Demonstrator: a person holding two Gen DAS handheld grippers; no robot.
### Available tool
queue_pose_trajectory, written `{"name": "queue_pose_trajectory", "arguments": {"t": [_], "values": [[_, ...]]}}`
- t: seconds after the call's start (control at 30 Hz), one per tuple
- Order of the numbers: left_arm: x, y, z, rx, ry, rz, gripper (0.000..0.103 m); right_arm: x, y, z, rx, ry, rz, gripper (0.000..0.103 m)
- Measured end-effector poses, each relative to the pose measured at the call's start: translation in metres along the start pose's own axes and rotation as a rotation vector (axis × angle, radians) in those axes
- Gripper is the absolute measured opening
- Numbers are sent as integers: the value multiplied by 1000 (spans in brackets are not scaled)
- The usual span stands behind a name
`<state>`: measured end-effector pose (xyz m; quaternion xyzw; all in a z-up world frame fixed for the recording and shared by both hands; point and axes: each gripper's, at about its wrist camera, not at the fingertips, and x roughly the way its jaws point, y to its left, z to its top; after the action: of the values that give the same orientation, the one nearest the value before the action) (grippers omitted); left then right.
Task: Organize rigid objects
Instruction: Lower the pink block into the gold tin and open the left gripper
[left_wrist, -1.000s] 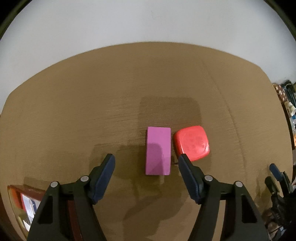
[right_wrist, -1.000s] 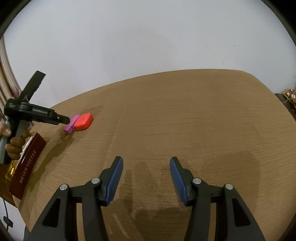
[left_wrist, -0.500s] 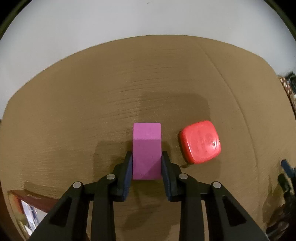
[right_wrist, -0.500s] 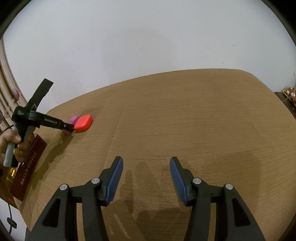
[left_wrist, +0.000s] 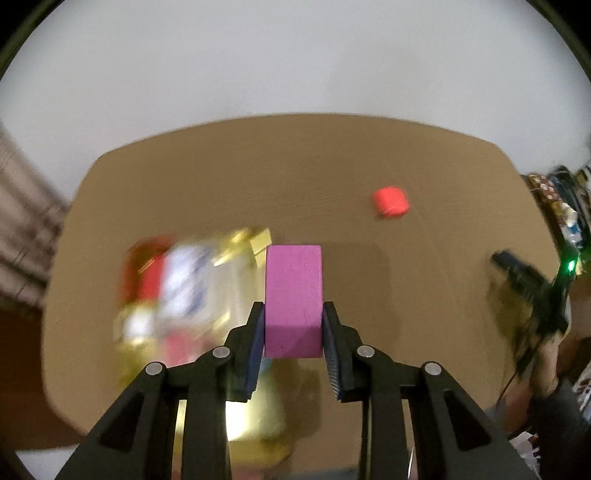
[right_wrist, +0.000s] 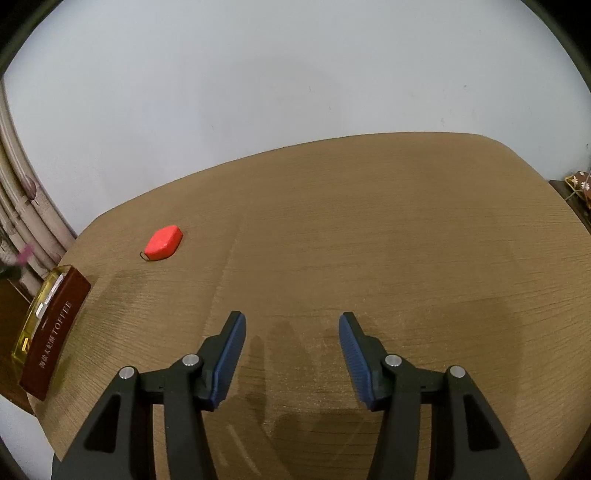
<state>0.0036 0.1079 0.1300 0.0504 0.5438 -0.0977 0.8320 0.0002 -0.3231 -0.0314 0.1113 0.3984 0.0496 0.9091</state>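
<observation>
My left gripper (left_wrist: 293, 325) is shut on a magenta block (left_wrist: 293, 291) and holds it in the air above the wooden table (left_wrist: 332, 155). The block stands between the two blue pads, its long side pointing away from me. A red rounded case (left_wrist: 390, 201) lies on the table far to the right of the block; in the right wrist view the red case (right_wrist: 163, 242) sits alone at the far left. My right gripper (right_wrist: 291, 332) hovers open over bare table with nothing between its fingers.
A blurred open box (left_wrist: 192, 291) with gold and red contents lies below and left of the held block. In the right wrist view this brown toffee box (right_wrist: 51, 334) sits at the table's left edge. Curtains (right_wrist: 22, 229) hang behind. The right gripper (left_wrist: 532, 284) shows at the right edge.
The left gripper closed on the magenta block, lifted it off the table and carried it leftward, away from the red case. The right gripper stayed still.
</observation>
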Motion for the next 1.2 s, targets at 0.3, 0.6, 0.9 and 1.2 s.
{"name": "queue_pose_trajectory", "arguments": {"t": [0.3, 0.6, 0.9, 1.2], "values": [[33, 80, -80, -132, 160, 66, 26, 10, 7, 1, -12, 29, -30, 54], [78, 82, -101, -106, 233, 36, 26, 20, 15, 0, -25, 39, -49, 55], [104, 114, -94, -127, 275, 108, 29, 22, 14, -1, -28, 40, -48, 57], [92, 101, -92, 0, 196, 188, 46, 20, 12, -1, -24, 36, -38, 59]]}}
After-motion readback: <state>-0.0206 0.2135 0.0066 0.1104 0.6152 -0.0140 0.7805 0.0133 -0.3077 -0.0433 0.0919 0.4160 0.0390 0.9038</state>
